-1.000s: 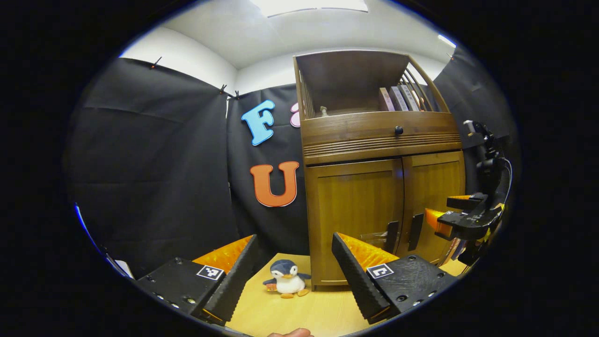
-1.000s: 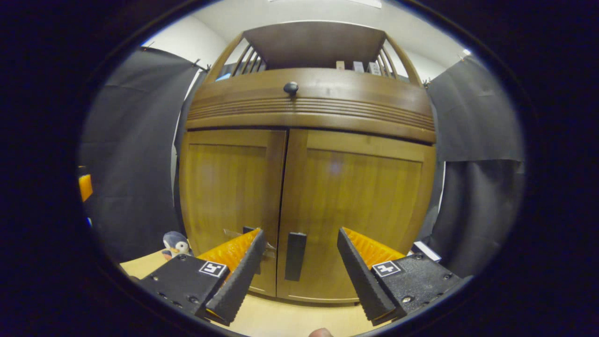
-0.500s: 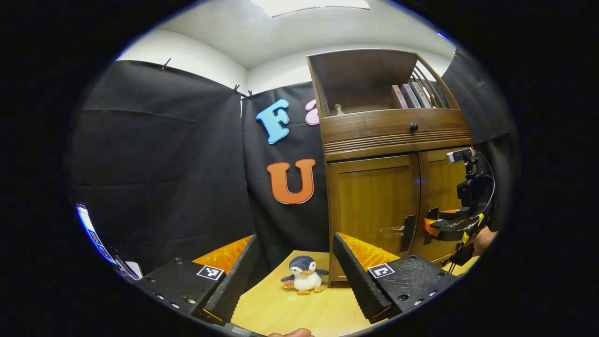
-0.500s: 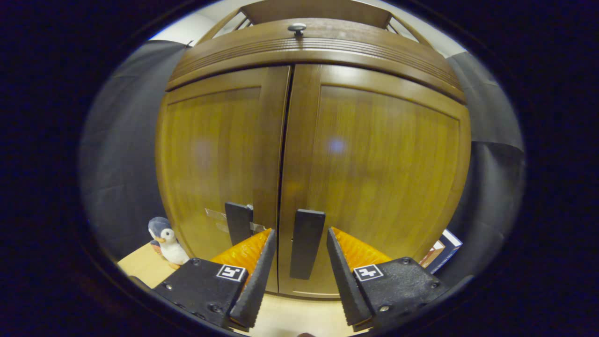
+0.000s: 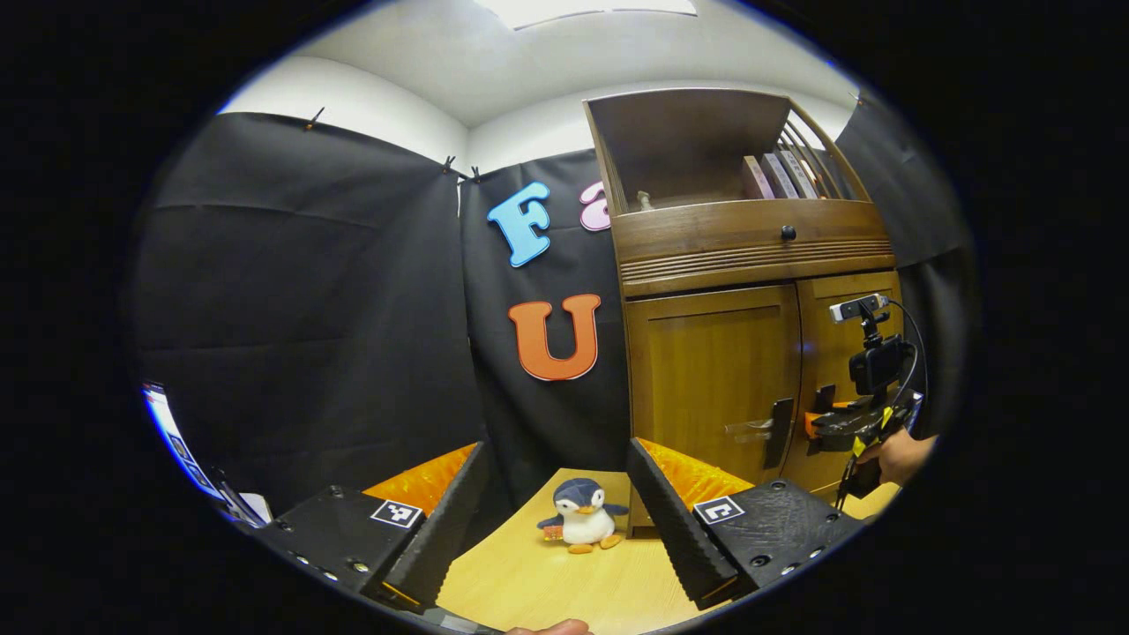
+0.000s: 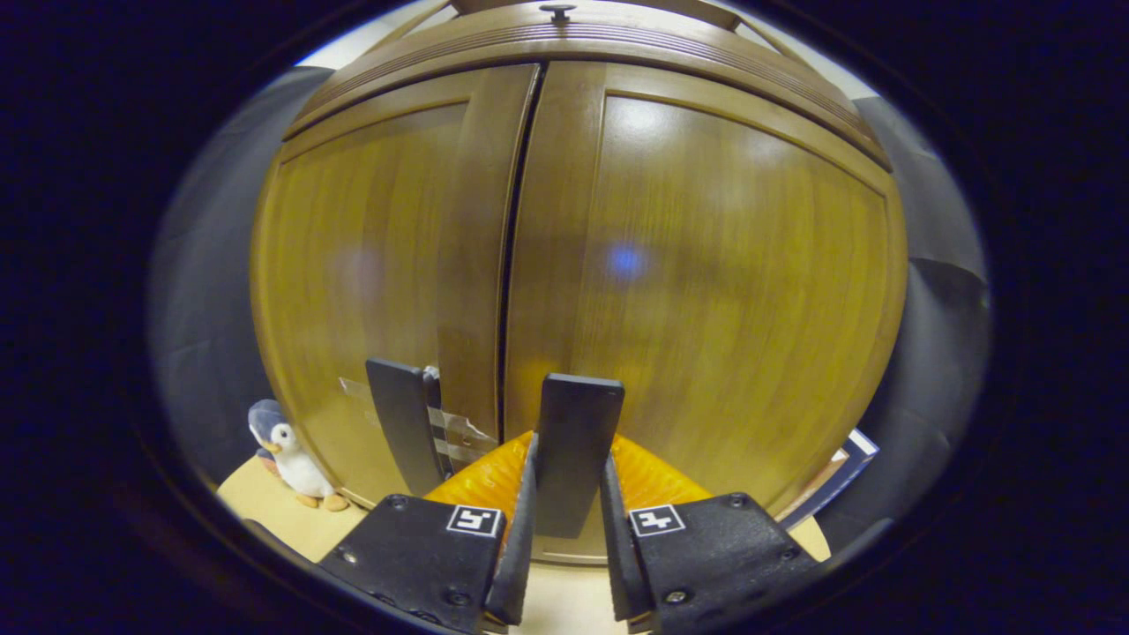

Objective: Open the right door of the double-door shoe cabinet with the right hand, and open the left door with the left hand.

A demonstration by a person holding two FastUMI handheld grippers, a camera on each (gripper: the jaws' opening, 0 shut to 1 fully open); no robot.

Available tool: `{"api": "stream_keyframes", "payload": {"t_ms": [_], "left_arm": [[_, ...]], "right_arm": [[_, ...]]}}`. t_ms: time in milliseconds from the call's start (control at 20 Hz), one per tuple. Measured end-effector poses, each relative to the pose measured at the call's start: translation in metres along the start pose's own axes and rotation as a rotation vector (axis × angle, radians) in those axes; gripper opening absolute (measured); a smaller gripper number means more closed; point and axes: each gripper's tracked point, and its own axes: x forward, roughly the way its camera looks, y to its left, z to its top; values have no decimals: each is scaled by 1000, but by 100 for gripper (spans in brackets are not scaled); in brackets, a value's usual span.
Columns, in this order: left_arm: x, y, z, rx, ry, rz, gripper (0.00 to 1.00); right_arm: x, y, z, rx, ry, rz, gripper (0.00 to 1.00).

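The wooden shoe cabinet (image 5: 750, 247) stands with both doors closed. In the right gripper view its right door (image 6: 723, 291) and left door (image 6: 370, 282) loom close. My right gripper (image 6: 567, 529) is shut on the right door's dark vertical handle (image 6: 573, 441), one finger on each side of it. The left door's handle (image 6: 401, 432) stands free just to the left. In the left gripper view my left gripper (image 5: 556, 520) hangs open over the table, well left of the cabinet. Farther off there, the right gripper (image 5: 838, 423) sits at the doors with a hand behind it.
A small plush penguin (image 5: 582, 526) sits on the light wooden table (image 5: 529, 591) by the cabinet's left front corner. Books (image 5: 781, 176) stand on the open upper shelf, above a drawer with a dark knob (image 5: 788, 233). A flat book (image 6: 833, 467) lies beside the cabinet's right side.
My right gripper moved in to the right door's handle and closed its fingers on it. The left gripper drifted slightly left and stayed open.
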Motion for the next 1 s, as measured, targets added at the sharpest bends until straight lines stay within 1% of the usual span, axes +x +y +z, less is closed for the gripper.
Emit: {"api": "stream_keyframes", "payload": {"t_ms": [150,300,400,650,800,1000], "left_arm": [[0,-1,-2,-8,6,-15,96],[0,-3,-3,-2,9,-34,96],[-1,-3,-5,-4,15,-47,95],[0,-10,-8,-14,24,-93,96],[12,-32,-7,-29,27,-138,96],[9,-50,-8,-33,30,-187,96]], "right_arm": [[0,0,1,17,0,-7,36],[-1,1,-1,42,9,6,31],[-4,0,-2,48,13,10,29],[-30,-2,-11,45,21,17,29],[-49,-5,-17,49,35,50,29],[-73,-13,-24,50,44,57,29]]}}
